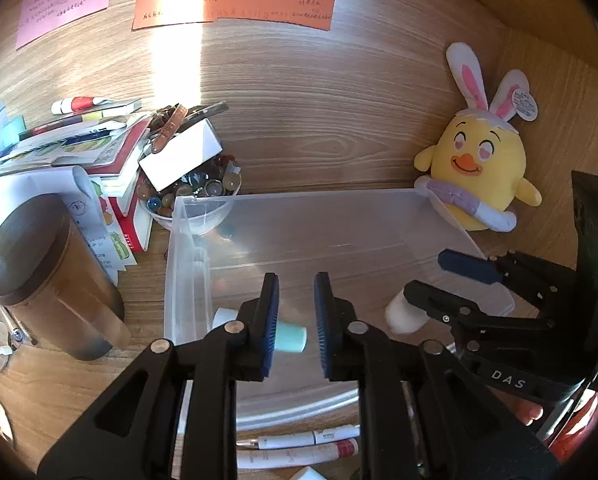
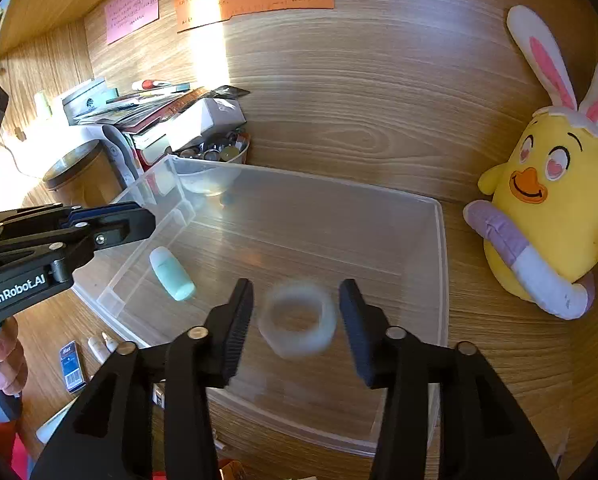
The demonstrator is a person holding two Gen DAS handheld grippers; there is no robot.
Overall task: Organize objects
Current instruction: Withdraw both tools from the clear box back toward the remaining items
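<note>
A clear plastic bin (image 1: 299,195) (image 2: 439,248) stands on the wooden desk below both grippers. A mint-green tube (image 1: 293,339) (image 2: 171,274) lies on the bin's floor near its left wall, touched by nothing. My left gripper (image 1: 296,280) (image 2: 145,216) hangs over it with its pads slightly apart and nothing between them. My right gripper (image 2: 295,286) (image 1: 427,274) is open over the bin's front half. A blurred white ring, like a tape roll (image 2: 323,332) (image 1: 401,314), sits between its fingers with a gap on each side.
A yellow plush chick with rabbit ears (image 1: 479,168) (image 2: 551,208) leans on the back wall to the right. Left of the bin are a brown canister (image 1: 39,268), a bowl of marbles (image 1: 197,194) and stacked books (image 1: 79,140). Pens and tubes (image 1: 299,446) lie in front.
</note>
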